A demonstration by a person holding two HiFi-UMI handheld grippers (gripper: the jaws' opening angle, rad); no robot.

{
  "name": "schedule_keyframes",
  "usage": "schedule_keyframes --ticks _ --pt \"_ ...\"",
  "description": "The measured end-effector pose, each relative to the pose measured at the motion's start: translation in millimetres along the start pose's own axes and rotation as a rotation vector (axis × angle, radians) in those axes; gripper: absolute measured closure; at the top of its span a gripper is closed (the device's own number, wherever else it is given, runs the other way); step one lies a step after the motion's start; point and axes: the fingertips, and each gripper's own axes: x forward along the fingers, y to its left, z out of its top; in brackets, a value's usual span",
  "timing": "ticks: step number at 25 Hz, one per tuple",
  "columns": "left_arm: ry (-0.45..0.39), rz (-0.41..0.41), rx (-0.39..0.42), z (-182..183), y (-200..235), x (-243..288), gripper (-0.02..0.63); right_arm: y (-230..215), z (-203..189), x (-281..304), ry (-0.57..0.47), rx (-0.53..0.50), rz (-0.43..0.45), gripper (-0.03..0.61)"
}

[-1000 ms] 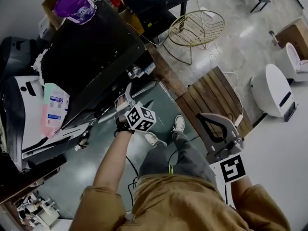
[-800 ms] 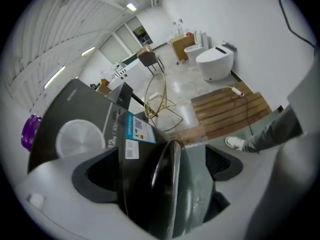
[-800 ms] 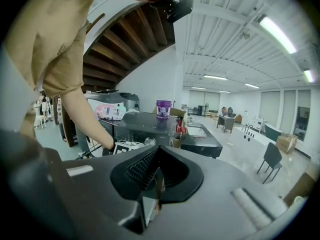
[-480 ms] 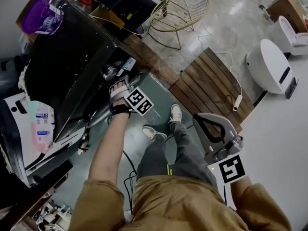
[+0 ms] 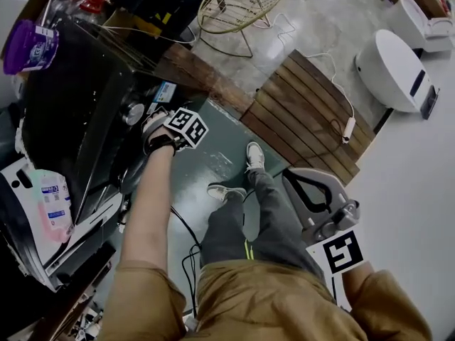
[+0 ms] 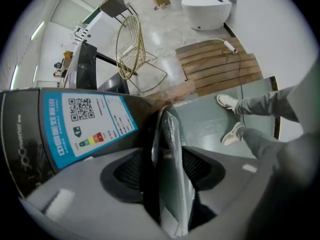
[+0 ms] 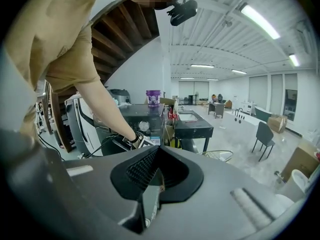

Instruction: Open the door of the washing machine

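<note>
Two silvery fingers of the left gripper stand narrowly apart, having just been closing. The slot between them shows only dark, so I cannot tell whether the door's edge or handle sits inside it. Just left of the fingertips lies the dark front of the washing machine with its blue label. Beyond the tips are the green floor and the person's shoes. The right gripper hangs well apart from all this, its fingers pressed together on nothing and pointing toward the machine. By my judgement the task is at its very start: the reach to the machine's front looks made, but no grip is confirmed and nothing shows the door swung out, so clamping and pulling are left. The door itself cannot be picked out in any view. In the head view the left hand and its marker cube cover the spot, and the front below them is foreshortened and dim.
</note>
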Motion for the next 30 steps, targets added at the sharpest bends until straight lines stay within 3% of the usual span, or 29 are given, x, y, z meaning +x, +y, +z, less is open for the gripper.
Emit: schedule_keyframes --ticks 3,6,8,12,17,25,27,30 --pt "0.033 -0.022 -0.006 -3.5 -3.6 10.3 0.377 -1.6 -6.1 -2.8 0.004 0.016 -0.014 0.574" --pt "0.056 0.004 -0.034 -2.0 1.9 15.5 0.384 -1.8 -13.5 -1.8 0.012 0.034 -0.025 0.574" --pt "0.084 0.023 -0.052 -3.0 4.8 17.5 0.43 2.4 -17.1 -1.6 0.022 0.043 -0.026 0.574" --pt "0.134 -0.006 -0.084 -2.1 7.8 18.1 0.44 12.0 -20.1 1.0 0.018 0.058 -0.033 0.574" --pt "0.023 -0.048 -0.073 3.2 2.8 12.6 0.453 37.0 -25.6 5.5 0.018 0.108 -0.021 0.574" --pt "-0.001 -0.049 -0.04 2.3 1.3 10.4 0.466 61.1 -33.0 2.5 0.025 0.133 -0.012 0.574" --pt "-0.026 -0.101 -0.049 4.8 -8.8 3.5 0.464 65.4 -34.2 2.4 0.019 0.141 -0.012 0.574" --pt "-0.126 -0.243 0.016 32.7 -77.0 -13.4 0.469 69.6 -37.7 3.7 0.021 0.144 -0.016 0.574"
